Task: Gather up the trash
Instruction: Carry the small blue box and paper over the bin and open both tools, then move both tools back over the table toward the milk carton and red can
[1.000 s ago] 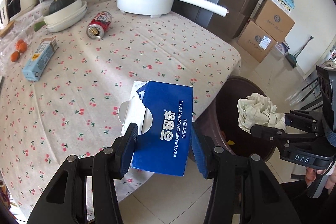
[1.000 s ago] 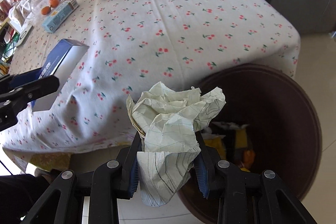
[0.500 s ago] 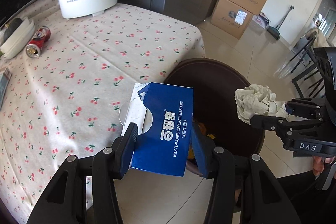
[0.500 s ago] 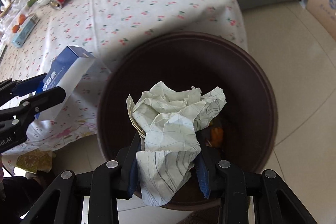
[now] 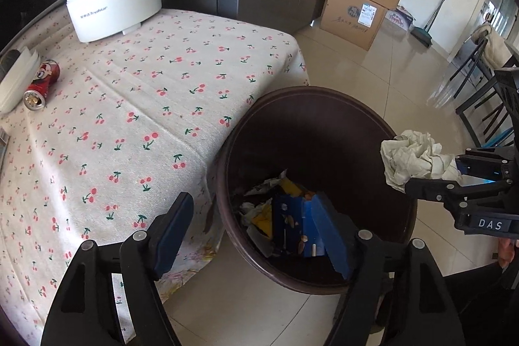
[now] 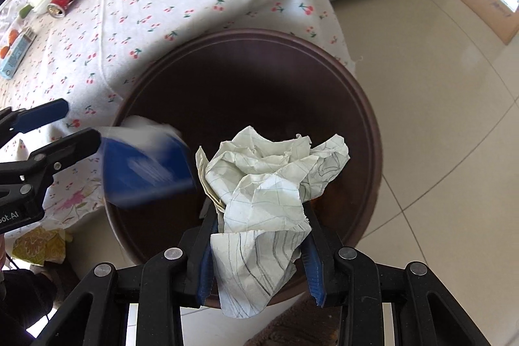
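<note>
Left wrist view: my left claw (image 5: 256, 232) hangs with its fingers spread wide apart and nothing between them, over the near rim of a round dark brown bin (image 5: 324, 106) that stands on the tiled floor against the corner of the table. Down inside the bin, a blue box (image 5: 292, 226) lies among scraps of paper and yellow wrappers. In the right wrist view the same blue box (image 6: 146, 171) shows as a blur just inside the bin's left wall, beside the open left claw (image 6: 61, 125).

My right claw (image 6: 259, 232) is clamped on a crumpled ball of lined paper (image 6: 269, 180), held above the bin's (image 6: 363, 106) opening.

The table wears a white cloth (image 5: 146, 93) printed with red cherries. On it stand a white electric pot (image 5: 113, 5) with a long handle and a red can (image 5: 42, 83) lying on its side.
</note>
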Demonstrator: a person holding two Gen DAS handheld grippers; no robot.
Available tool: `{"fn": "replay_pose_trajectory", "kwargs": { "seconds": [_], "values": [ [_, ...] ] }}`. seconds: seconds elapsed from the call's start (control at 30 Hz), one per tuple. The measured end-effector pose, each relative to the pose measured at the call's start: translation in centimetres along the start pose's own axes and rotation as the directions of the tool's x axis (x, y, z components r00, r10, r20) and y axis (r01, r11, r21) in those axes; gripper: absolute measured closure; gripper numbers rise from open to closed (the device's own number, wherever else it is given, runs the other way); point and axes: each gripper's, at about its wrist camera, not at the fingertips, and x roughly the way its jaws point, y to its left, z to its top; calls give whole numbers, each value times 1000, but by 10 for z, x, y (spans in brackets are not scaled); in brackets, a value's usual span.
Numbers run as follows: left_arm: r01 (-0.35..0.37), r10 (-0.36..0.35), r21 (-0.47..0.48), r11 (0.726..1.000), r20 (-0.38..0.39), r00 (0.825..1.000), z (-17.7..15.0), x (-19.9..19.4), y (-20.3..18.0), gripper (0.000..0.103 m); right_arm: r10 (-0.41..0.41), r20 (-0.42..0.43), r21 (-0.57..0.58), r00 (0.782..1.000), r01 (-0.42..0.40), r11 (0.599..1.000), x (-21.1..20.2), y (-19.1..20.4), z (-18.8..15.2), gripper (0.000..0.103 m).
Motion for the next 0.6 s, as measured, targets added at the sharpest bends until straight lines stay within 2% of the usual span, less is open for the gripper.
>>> {"fn": "replay_pose_trajectory", "kwargs": {
  "seconds": [0.37, 0.43, 0.47, 0.5, 0.6],
  "values": [
    [-37, 38, -52, 998, 9, 999, -7, -18, 30, 24, -1, 13, -6, 1000, 2, 1000, -1, 10, 6, 60],
    [-45, 46, -60, 997, 13, 999, -9, -22, 36, 24, 0, 14, 1, 1000, 0, 1000, -1, 13, 8, 50],
    [-50, 51, -63, 997, 14, 999, -10, -25, 39, 24, -1, 12, 9, 1000, 1, 1000, 0, 14, 10, 36],
    [-55, 57, -66, 996, 15, 998, -11, -27, 42, 24, -1, 13, 17, 1000, 0, 1000, 0, 15, 11, 27],
    [-73, 74, -75, 995, 14, 997, -15, -33, 52, 24, 2, 24, 17, 1000, -2, 1000, -1, 22, 14, 26]
  ]
}}
